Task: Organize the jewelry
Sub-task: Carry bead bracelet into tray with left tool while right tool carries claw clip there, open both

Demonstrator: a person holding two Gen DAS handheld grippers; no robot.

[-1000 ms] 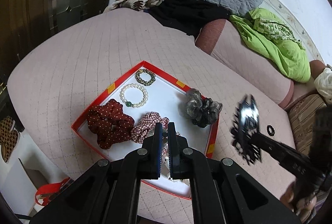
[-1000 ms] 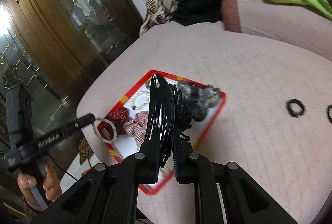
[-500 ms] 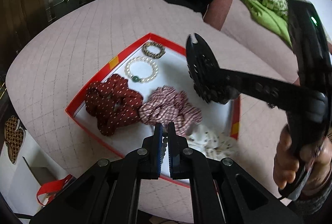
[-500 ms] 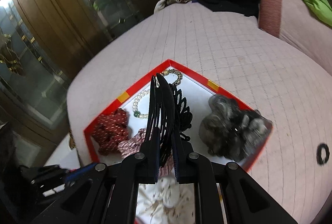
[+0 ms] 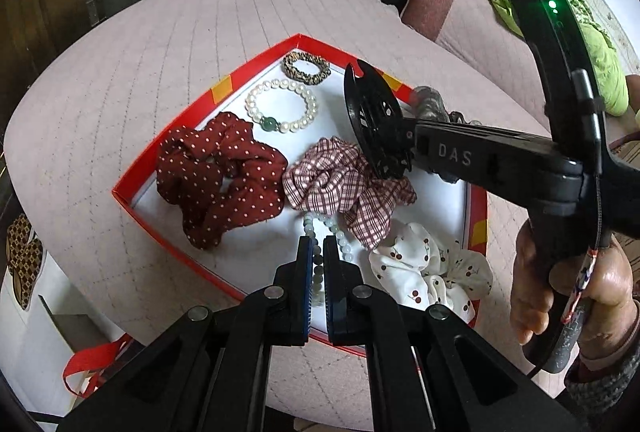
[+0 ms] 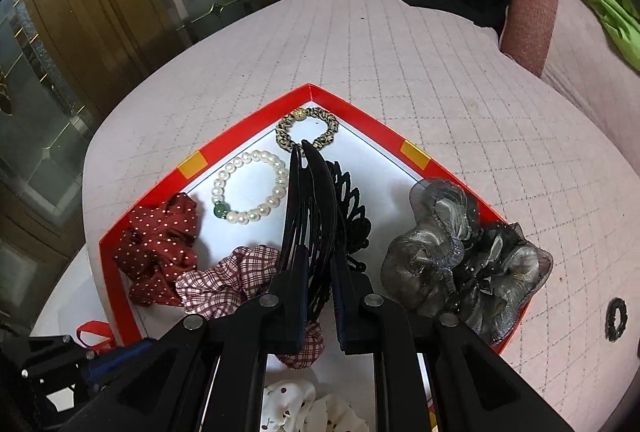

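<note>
Two grippers over red box (image 5: 168,148): left gripper (image 5: 319,252) clamped on pale bead bracelet (image 5: 338,232), at 12; right gripper (image 6: 320,260) pinching black hair comb (image 6: 316,192), 12 o'clock.

A shallow red box (image 5: 168,156) with a white floor lies on the pink cushion. Inside it: a leopard-print hair tie (image 5: 306,66) in the far corner, a pearl bracelet (image 5: 282,110) just nearer, then a red dotted scrunchie (image 5: 218,176), a plaid scrunchie (image 5: 340,188), a cherry-print scrunchie (image 5: 430,272) and a grey organza scrunchie (image 6: 460,256). A pale green bead bracelet (image 5: 320,228) and a black hair comb (image 5: 374,120) hang over its floor.
</note>
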